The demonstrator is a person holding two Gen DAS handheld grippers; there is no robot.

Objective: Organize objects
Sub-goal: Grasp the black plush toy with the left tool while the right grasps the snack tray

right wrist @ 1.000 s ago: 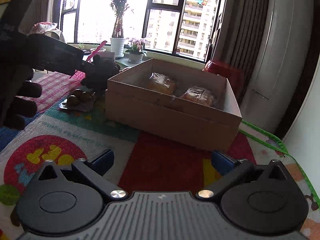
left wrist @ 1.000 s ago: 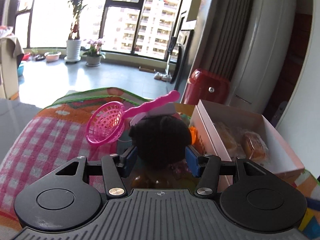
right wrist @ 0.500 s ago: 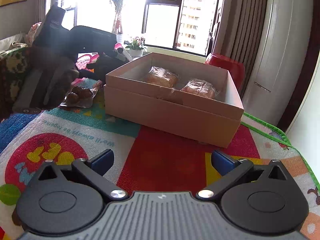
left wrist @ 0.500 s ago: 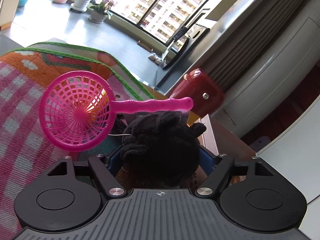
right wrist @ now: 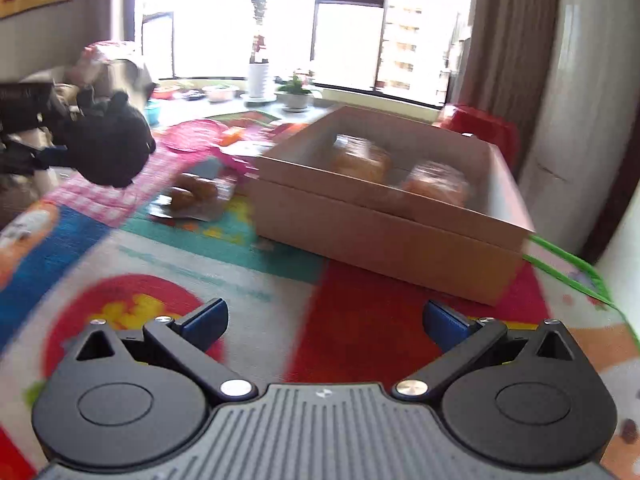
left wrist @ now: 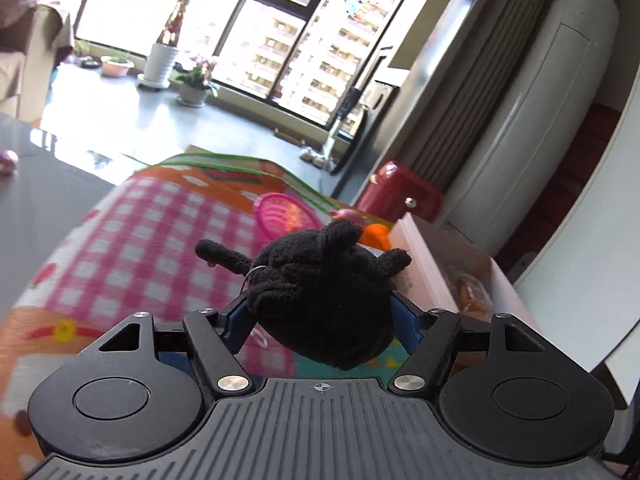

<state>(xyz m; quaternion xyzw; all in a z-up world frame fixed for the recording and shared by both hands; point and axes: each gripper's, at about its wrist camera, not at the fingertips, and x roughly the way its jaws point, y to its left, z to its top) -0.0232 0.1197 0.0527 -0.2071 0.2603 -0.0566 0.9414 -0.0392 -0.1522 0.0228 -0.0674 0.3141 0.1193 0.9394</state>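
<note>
Clamped between the blue pads of the left gripper (left wrist: 322, 314) is a black knitted plush toy (left wrist: 320, 292), held up in the air above the colourful play mat (right wrist: 248, 280); the right wrist view shows it well clear of the surface, off to the left of the cardboard box (right wrist: 384, 236). Right gripper (right wrist: 325, 322) hangs low over the mat with its jaws spread wide and nothing between them. Two wrapped pastries (right wrist: 436, 188) already sit inside the box, which suggests part of the sorting is done. Outside it lie a packet of brown snacks (right wrist: 194, 196), a pink strainer (left wrist: 280, 216) and a small orange item (left wrist: 376, 236). By my reading, the toy is on its way to the box, and the loose items remain to be dealt with.
</note>
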